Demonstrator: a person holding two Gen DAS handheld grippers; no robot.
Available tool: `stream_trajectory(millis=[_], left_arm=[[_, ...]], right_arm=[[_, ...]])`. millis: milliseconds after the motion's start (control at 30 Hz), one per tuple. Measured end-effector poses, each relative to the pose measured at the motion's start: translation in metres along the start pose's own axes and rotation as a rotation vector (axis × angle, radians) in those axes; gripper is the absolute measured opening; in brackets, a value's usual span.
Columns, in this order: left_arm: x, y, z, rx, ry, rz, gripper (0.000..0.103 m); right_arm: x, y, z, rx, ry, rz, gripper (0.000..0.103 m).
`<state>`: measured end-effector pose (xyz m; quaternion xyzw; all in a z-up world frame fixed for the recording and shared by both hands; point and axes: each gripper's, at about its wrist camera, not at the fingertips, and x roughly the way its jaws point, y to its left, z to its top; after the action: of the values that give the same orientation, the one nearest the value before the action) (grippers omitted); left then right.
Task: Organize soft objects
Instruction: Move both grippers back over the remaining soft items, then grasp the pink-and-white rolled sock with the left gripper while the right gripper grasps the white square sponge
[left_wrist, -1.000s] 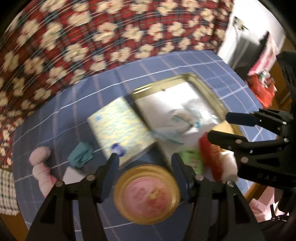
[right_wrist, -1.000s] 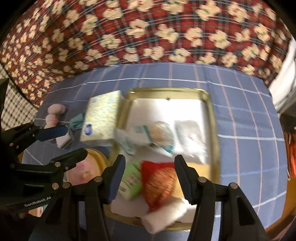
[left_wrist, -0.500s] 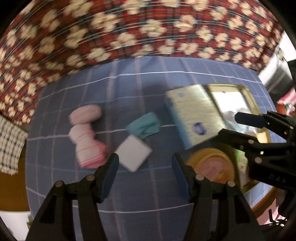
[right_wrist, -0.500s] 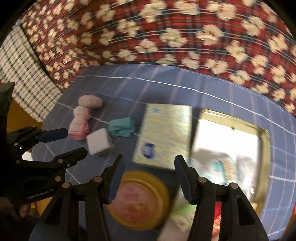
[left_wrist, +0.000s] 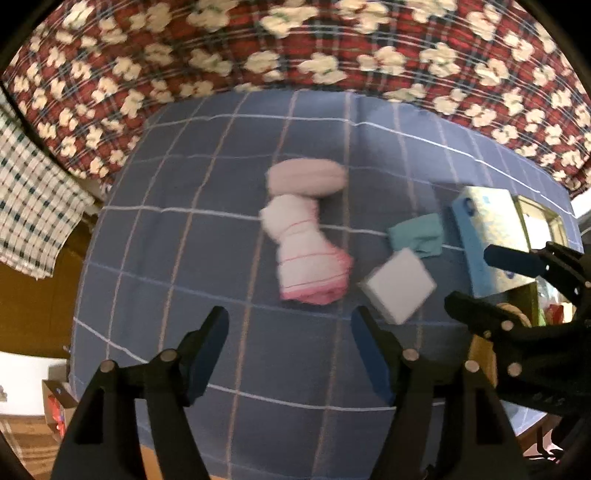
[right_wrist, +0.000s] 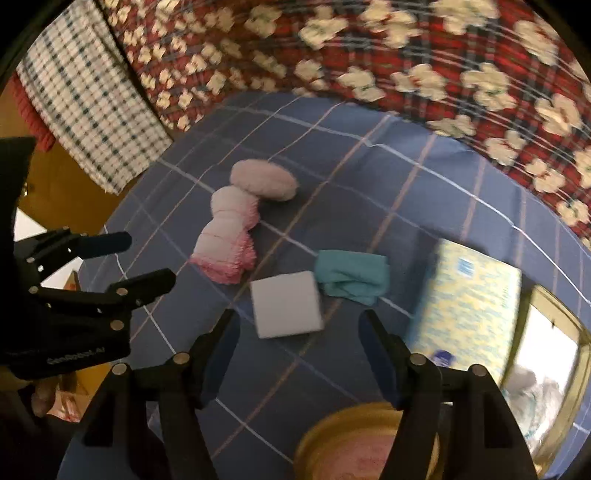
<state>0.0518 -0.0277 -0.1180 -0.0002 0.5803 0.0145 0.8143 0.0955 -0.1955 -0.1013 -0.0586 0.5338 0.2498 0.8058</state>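
Both pairs of my fingers are spread wide and hold nothing: my left gripper (left_wrist: 290, 332) hangs over the blue checked cloth (left_wrist: 192, 266) on the counter, just short of the pink-and-white rolled sock (left_wrist: 308, 254), and my right gripper (right_wrist: 299, 336) hangs over the white sponge block (right_wrist: 286, 308). A pale pink bundle (right_wrist: 264, 181) touches the sock's far end. The folded teal cloth (right_wrist: 352, 282) lies just beside the sponge, between it and the yellow tissue pack (right_wrist: 469, 295), which sits against the gold-rimmed tray (right_wrist: 576, 354).
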Motion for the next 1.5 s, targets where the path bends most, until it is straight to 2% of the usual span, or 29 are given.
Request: stream_trajectory(millis=[133,333,667,733,767,833,1067,1167,1200,1500], left_arm=[[0.005,0.021,-0.002,-0.036,0.014,0.01,0.07],[0.014,0.037,-0.003,-0.06,0.036,0.008,0.07],[0.026,0.042,0.004,-0.056,0.055,-0.008,0.072],[0.029,0.04,0.008,-0.05,0.058,-0.019,0.072],[0.03,0.038,0.01,-0.047,0.059,-0.03,0.072],[0.033,0.035,0.014,-0.041,0.062,-0.042,0.072],[0.048,0.021,0.033,-0.033,0.066,-0.084,0.072],[0.058,0.015,0.039,-0.023,0.078,-0.081,0.072],[0.061,0.014,0.041,-0.023,0.049,-0.087,0.072],[0.079,0.0,0.045,0.018,0.072,-0.083,0.072]], right_arm=[[0.023,0.019,0.009,-0.041,0.047,0.004,0.075],[0.054,0.035,0.014,-0.082,0.11,-0.016,0.076],[0.085,0.038,0.018,-0.11,0.169,-0.075,0.075],[0.089,0.036,0.018,-0.111,0.181,-0.079,0.065],[0.09,0.035,0.017,-0.113,0.189,-0.081,0.056],[0.092,0.034,0.016,-0.115,0.205,-0.077,0.056],[0.076,0.029,0.022,-0.11,0.168,-0.049,0.056],[0.069,0.025,0.023,-0.105,0.156,-0.057,0.056],[0.067,0.024,0.023,-0.1,0.152,-0.059,0.056],[0.057,0.013,0.026,-0.071,0.115,-0.076,0.056]])
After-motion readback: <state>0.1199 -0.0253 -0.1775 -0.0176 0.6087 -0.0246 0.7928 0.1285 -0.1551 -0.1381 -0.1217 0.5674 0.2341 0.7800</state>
